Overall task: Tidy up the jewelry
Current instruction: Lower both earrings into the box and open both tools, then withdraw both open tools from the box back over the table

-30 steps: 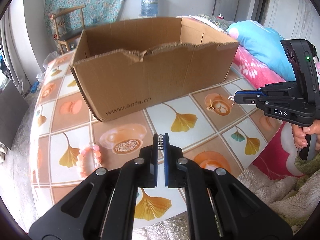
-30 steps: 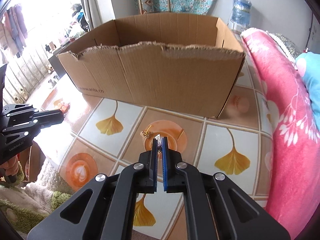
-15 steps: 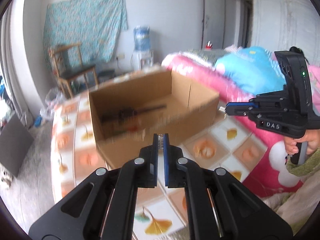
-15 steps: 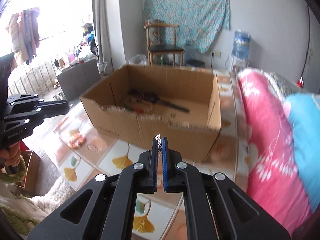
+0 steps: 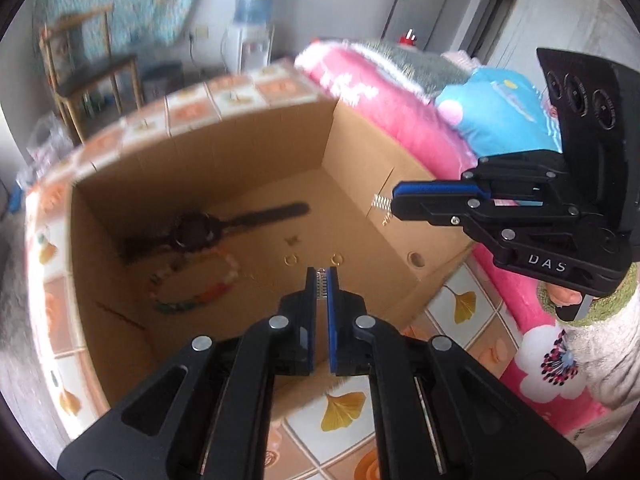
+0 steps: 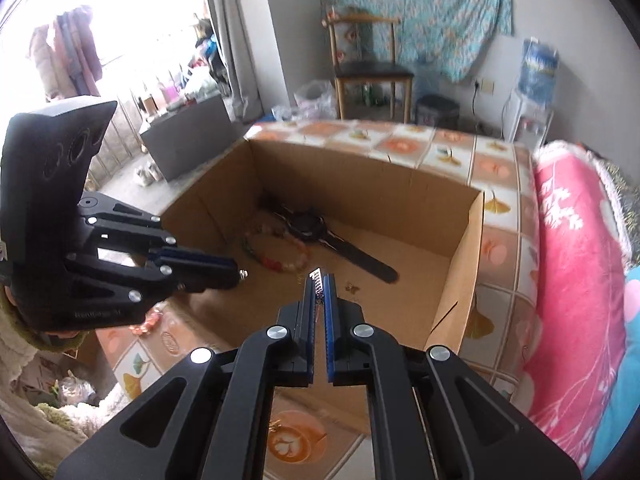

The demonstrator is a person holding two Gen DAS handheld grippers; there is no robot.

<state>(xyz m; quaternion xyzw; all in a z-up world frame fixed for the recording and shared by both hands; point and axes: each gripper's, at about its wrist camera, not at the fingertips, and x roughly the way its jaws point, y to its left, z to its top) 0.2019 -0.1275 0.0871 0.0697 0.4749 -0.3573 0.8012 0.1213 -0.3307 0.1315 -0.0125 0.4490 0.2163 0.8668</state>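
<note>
both hand-held grippers over an open cardboard box [image 5: 360,152] that sits on a counter [image 5: 456,304] covered in a tile-and-ginkgo-leaf print.

left hand-held gripper [image 5: 321,280] in the foreground of its own view, pointing down into the box; fingers together, only a small metal spring showing at the tips, nothing visibly clamped. in the right wrist view the same tool [image 6: 236,272] comes in from the left edge, tips over the near wall of the box.

right hand-held gripper [image 6: 319,280] likewise pressed together. a thin gold bit seems to hang between its fingers just below the tips; too small to tell what it is. from the left wrist view this tool [image 5: 394,202] sits at the right, tips over the box's right wall, a hand [image 5: 564,296] in a pale fuzzy sleeve under it.

jewelry on the box floor:
- black watch [image 5: 196,232], strap laid out flat, towards the far left corner
- beaded bracelet [image 5: 192,284], mixed colours, just beside the watch on the near side, blurred
- two small gold rings [image 5: 290,260], close together near the left tool's tips
- a tiny gold piece [image 5: 293,240] a little beyond the rings

another pinkish beaded piece [image 6: 150,320] lies on the counter outside the box, partly hidden under the left tool.

pink floral quilt [image 6: 572,240] along the right of the counter.
</note>
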